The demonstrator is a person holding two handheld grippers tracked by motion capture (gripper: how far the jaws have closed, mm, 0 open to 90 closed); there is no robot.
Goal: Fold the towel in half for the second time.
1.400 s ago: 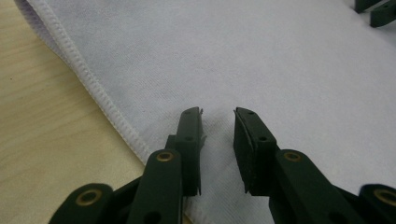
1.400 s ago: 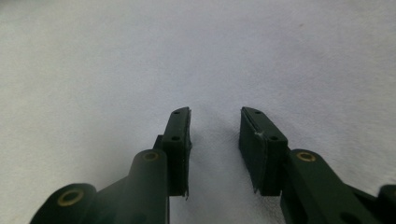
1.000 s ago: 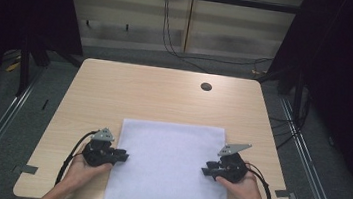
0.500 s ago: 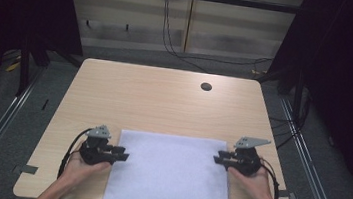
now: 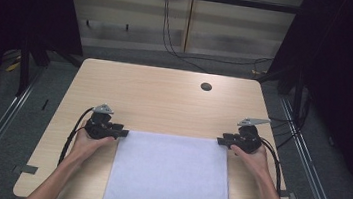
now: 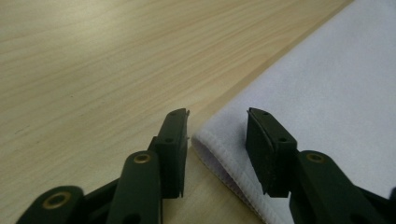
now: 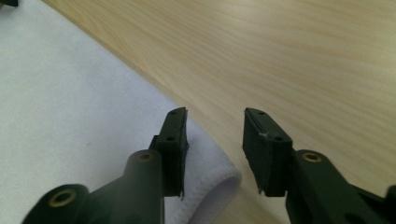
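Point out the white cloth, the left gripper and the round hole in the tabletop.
white cloth (image 5: 171, 174): high view, middle of its flat top surface.
left gripper (image 5: 123, 133): high view, between its fingertips at the cloth's far left corner.
round hole (image 5: 206, 87): high view, centre of the dark opening.

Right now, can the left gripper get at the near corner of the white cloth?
Probably yes: the left gripper has its fingers open around the white cloth corner, with nothing between.

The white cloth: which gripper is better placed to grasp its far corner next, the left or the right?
Probably the left. The left gripper has the white cloth corner between its open fingers, ready to close. The right gripper is open too, but the folded corner lies under one finger, off the gap.
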